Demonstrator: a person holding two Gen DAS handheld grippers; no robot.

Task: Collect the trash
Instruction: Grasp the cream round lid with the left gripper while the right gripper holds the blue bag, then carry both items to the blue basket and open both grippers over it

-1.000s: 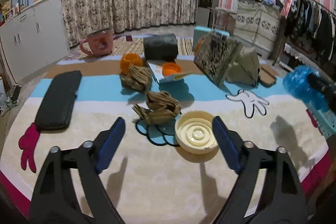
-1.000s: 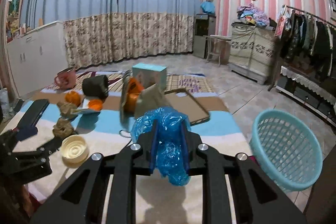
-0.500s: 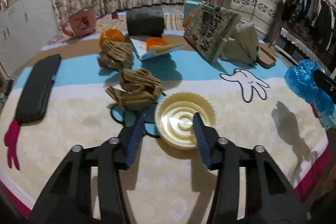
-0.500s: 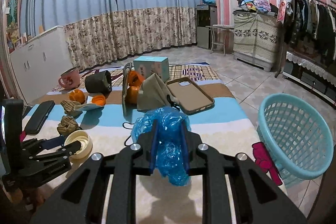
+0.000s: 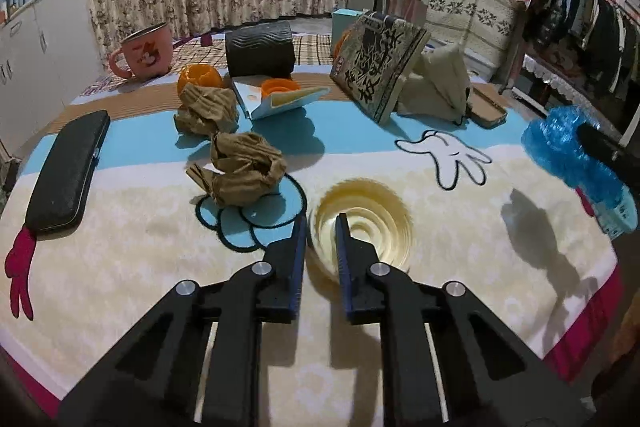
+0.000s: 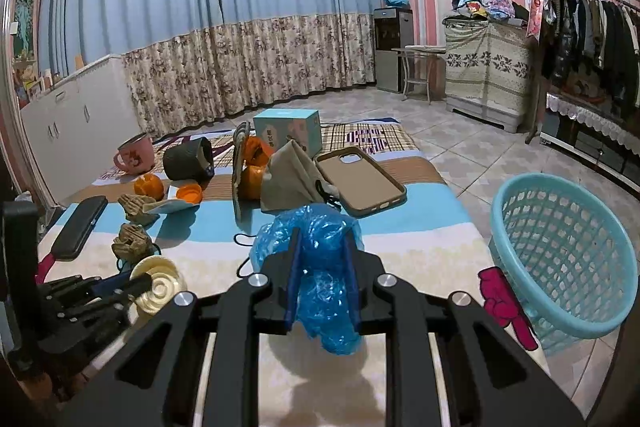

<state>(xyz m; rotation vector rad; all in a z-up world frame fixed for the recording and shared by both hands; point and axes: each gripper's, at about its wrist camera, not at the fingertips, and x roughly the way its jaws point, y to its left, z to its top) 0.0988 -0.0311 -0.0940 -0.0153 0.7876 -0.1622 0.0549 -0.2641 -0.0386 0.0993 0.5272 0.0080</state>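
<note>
**Both grippers grasping trash on the cartoon blanket**

The left gripper [image 5: 321,227] has just been closing its jaws, and they now pinch the near-left rim of the cream ridged lid [image 5: 362,217], which sits toward the near edge of the blanket [image 5: 120,267]; the lid looks blurred, so whether it is lifted off the surface is hard to say. The right gripper [image 6: 322,241] is clenched on a crumpled blue plastic bag [image 6: 320,291] near the blanket's right edge, beside the light blue basket [image 6: 560,259] on the floor. Farther in lie two crumpled brown paper wads [image 5: 240,173], with a black case [image 5: 66,167] by the left edge. Toward the far edge stand orange peels [image 5: 199,77], a dark roll [image 5: 259,47] and a pink mug [image 5: 144,51].
</note>
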